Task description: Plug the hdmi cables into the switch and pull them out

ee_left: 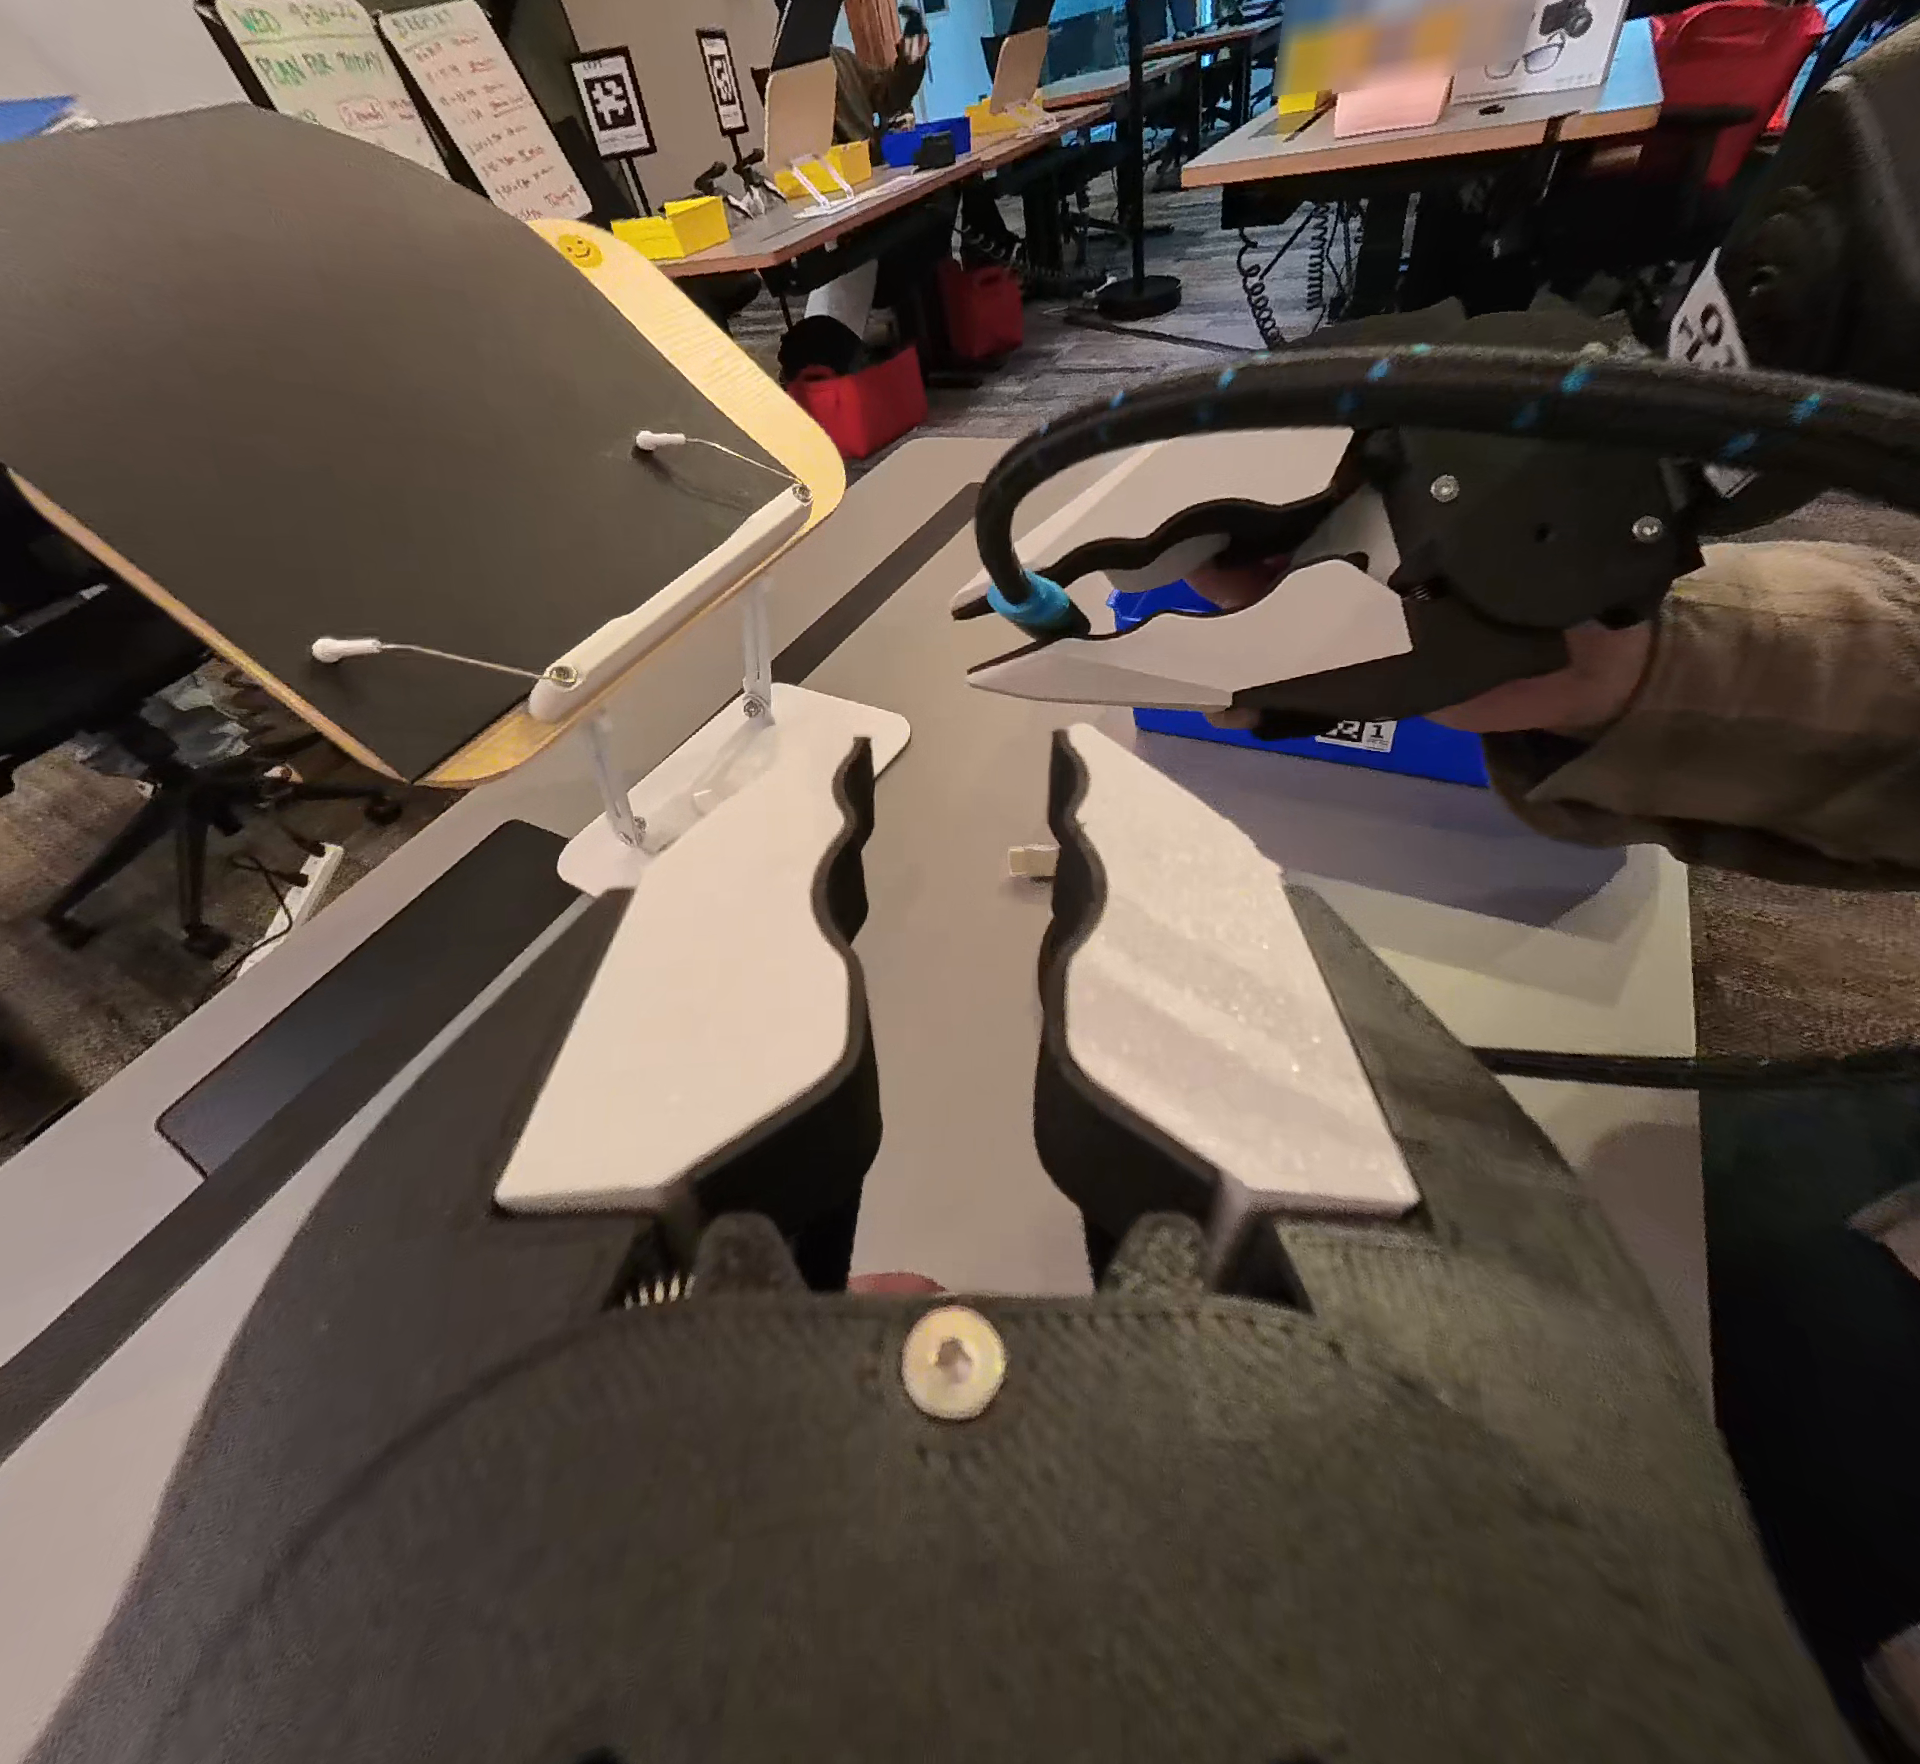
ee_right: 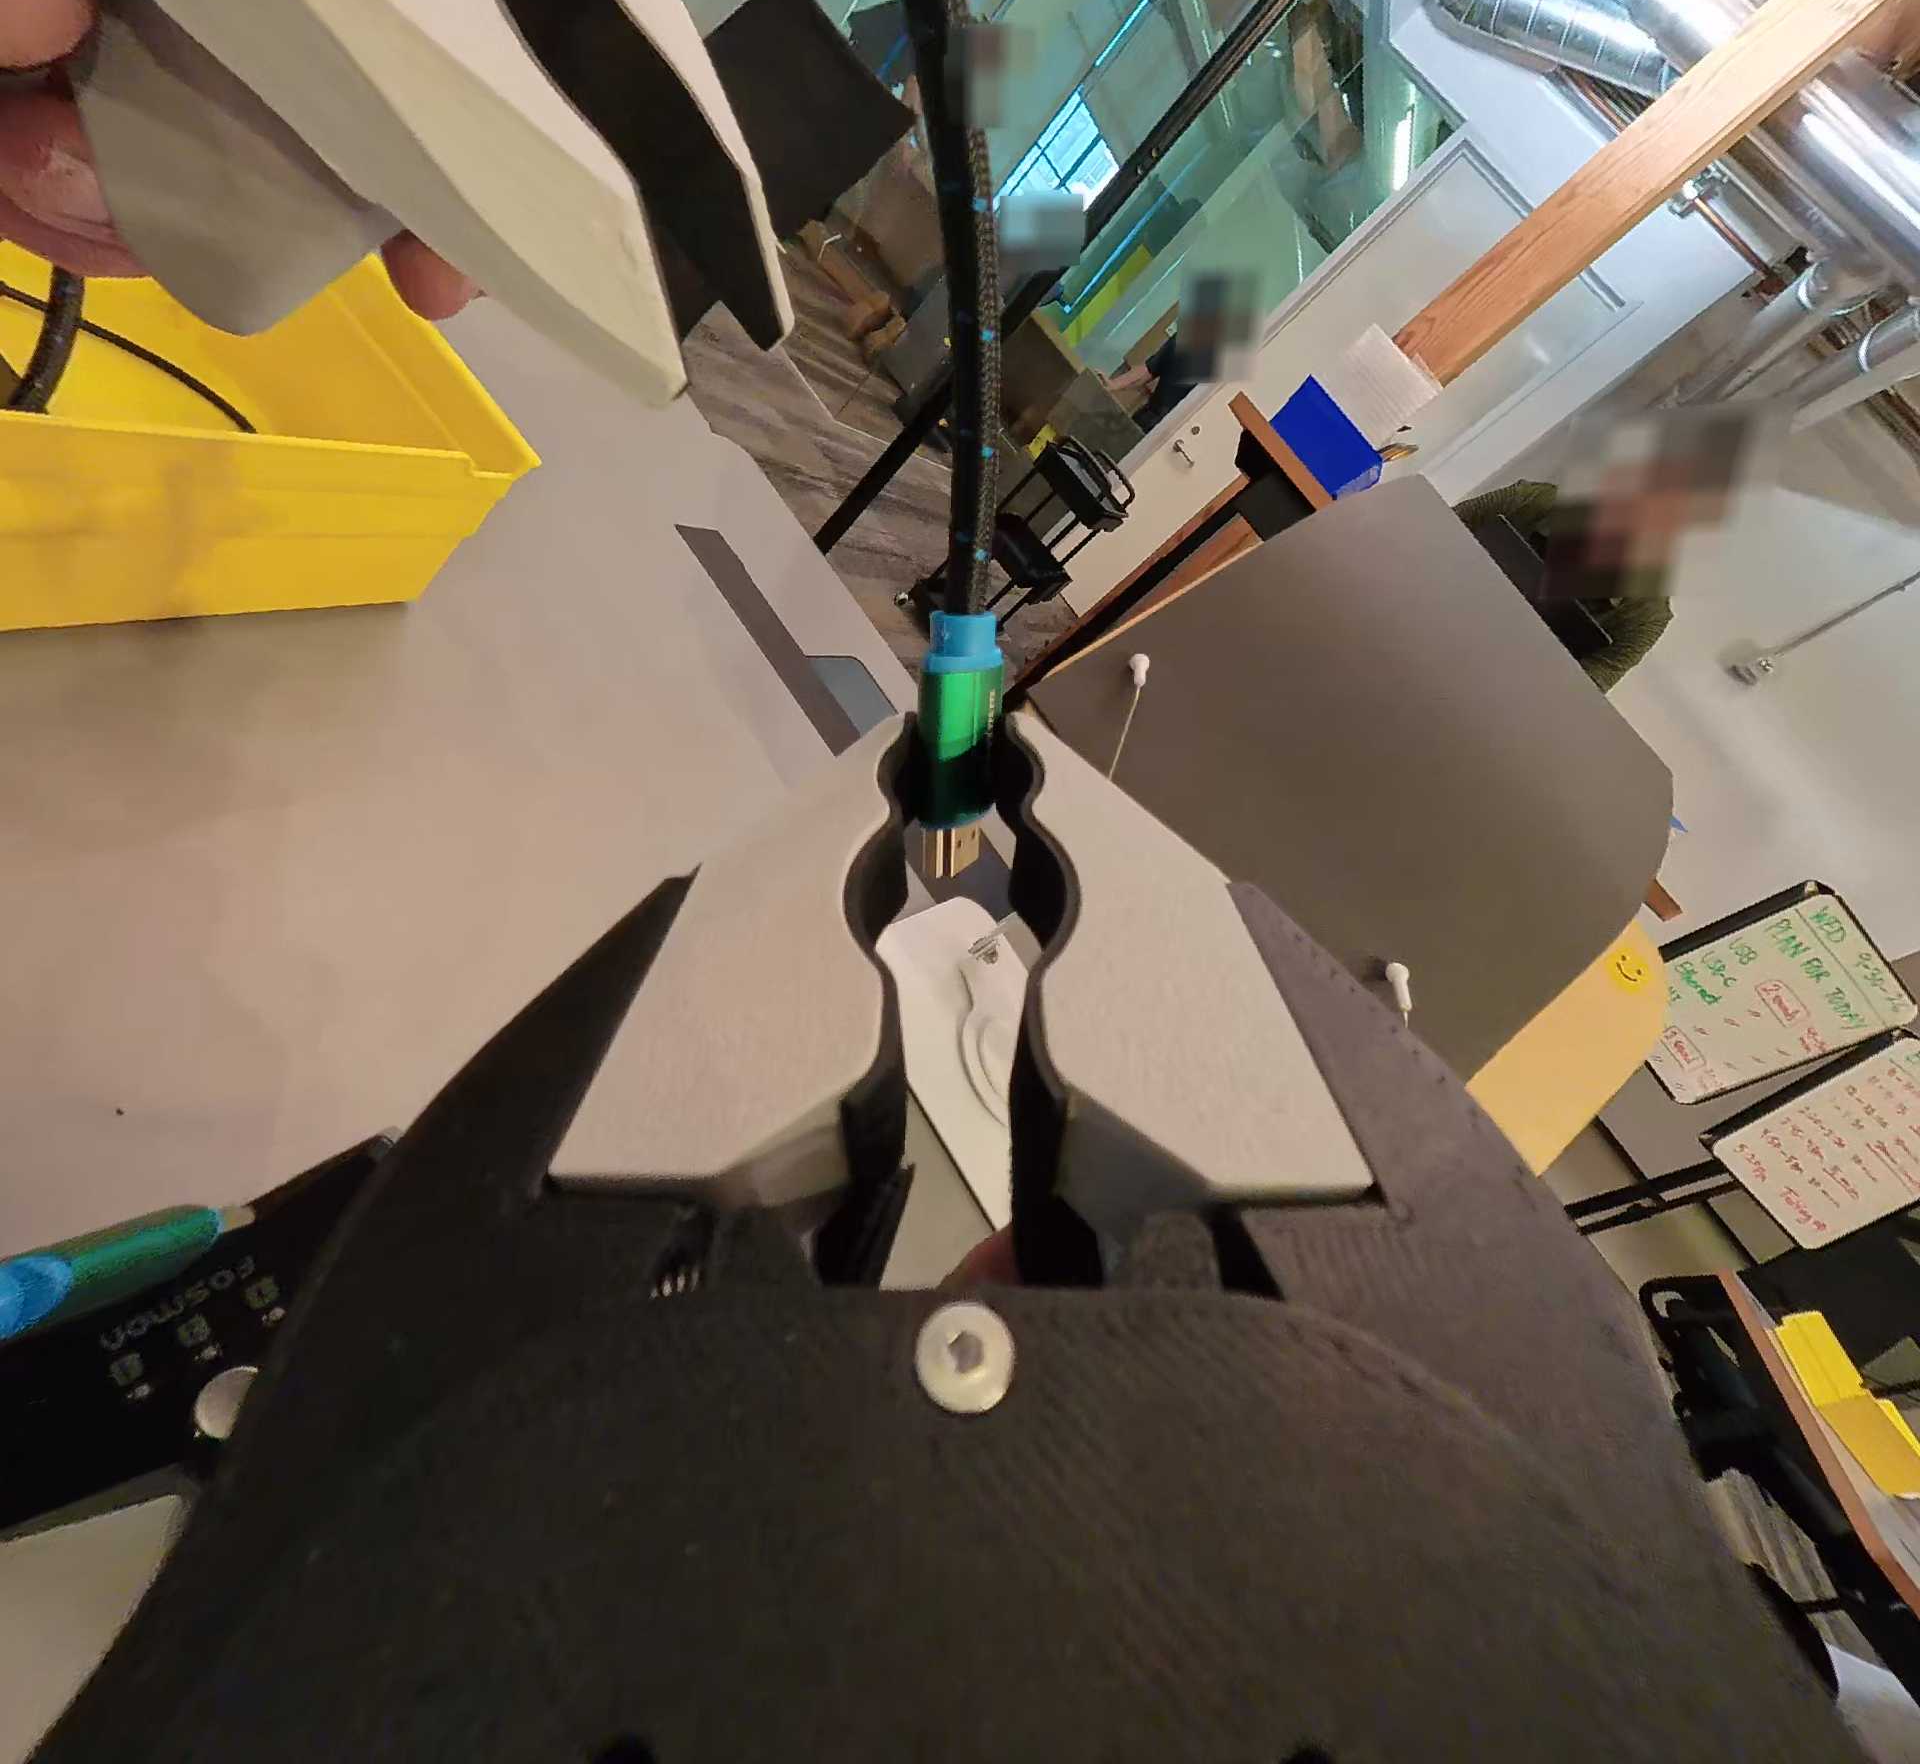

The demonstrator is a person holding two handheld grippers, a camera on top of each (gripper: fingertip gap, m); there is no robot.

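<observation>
The right gripper (ee_right: 961, 779) pinched the green HDMI plug (ee_right: 958, 748) at frame centre, gold tip facing the camera, likely for aiming at a port; the switch (ee_right: 156, 1351) sat lower left on the tabletop (ee_right: 364, 831). The left gripper (ee_left: 961, 784) hung open and empty.

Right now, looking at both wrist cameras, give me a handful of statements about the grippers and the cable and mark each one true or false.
1. The right gripper is clamped on the green HDMI plug. True.
2. The left gripper holds a cable. False: its fingers stand apart with nothing between them.
3. The plug's metal tip is bare, not seated in any port. True.
4. The braided cable is plain white. False: it is black with blue flecks.
5. A yellow bin sits on the table. True.
6. The black switch is pinched in the right gripper. False: it lies apart, at the lower left edge of the right wrist view.
</observation>
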